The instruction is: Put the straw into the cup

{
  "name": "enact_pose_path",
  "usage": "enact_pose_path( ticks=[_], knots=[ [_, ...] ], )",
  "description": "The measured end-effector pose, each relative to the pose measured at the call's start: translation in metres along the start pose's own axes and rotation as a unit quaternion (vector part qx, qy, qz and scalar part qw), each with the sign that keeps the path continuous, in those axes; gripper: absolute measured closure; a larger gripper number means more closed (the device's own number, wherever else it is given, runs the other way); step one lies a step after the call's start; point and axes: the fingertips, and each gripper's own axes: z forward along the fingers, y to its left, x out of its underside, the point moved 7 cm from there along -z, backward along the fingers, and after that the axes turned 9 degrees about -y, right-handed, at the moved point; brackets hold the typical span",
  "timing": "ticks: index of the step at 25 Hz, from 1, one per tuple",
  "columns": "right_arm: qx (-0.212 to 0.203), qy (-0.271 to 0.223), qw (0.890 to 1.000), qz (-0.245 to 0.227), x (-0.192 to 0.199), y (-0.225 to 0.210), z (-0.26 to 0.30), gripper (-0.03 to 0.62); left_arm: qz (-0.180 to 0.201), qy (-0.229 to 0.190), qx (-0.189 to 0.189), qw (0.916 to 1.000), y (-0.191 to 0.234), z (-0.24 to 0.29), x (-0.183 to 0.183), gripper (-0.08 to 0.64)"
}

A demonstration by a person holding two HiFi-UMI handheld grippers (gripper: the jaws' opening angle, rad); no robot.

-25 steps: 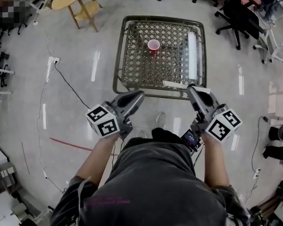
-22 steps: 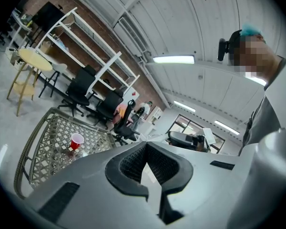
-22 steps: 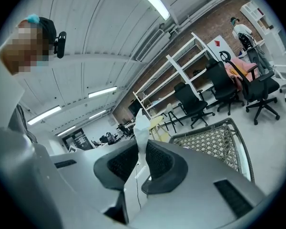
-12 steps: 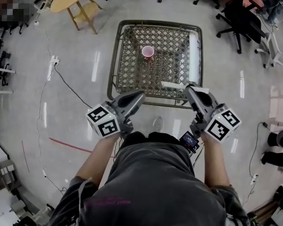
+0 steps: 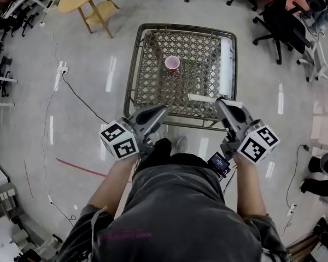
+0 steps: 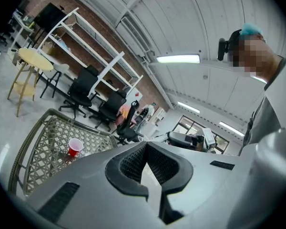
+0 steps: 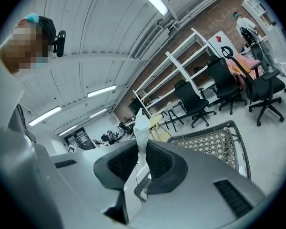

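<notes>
The right tongs (image 7: 142, 149) pinch the white straw (image 7: 139, 128), and the left tongs (image 6: 145, 149) are squeezed together on nothing; the person has stepped closer to the table (image 5: 132, 75), yet the red cup (image 5: 172, 63) near its far edge waits well away.

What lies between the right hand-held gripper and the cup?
Head view: only bare lattice tabletop separates cup and right hand-held gripper, which grips the straw.
</notes>
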Motion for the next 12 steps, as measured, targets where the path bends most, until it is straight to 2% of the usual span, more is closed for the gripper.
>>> enact_pose_path(
  ticks=[12],
  knots=[
    [0.032,0.007,0.999,0.001,0.000,-0.014,0.057,0.541,-0.021,0.006,0.009,0.9997,0.060,0.006,-0.026,0.551]
  ],
)
